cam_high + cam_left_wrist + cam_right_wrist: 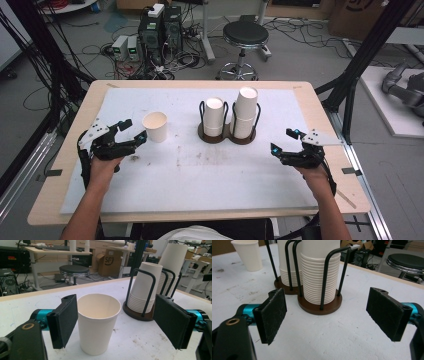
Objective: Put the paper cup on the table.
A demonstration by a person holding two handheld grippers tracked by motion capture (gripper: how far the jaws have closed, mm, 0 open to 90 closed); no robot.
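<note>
The left claw [131,130] is standing wide open at the left of the high view, its jaws straddling the single paper cup [155,126], which is sitting upright on the white-covered bench [190,170] left of centre. In the left gripper view the cup [97,322] is sitting off-centre between the pads: the left pad [65,320] is just beside its wall, perhaps touching, while the right pad [172,320] is standing well apart.

To do this grasp well, the hand is probably best shifting sideways so the cup sits midway, then closing slowly on the middle of the wall, below the rim. A thin paper cup is likely to crumple or tip under a hard or one-sided squeeze.

The right claw [285,140] is also open and gripping nothing, low at the right of the high view, facing the taller stack of cups [318,272] in the black wire holder [319,305]. It seems to be waiting; keeping it clear of the holder would avoid nudging the stacks.
</note>
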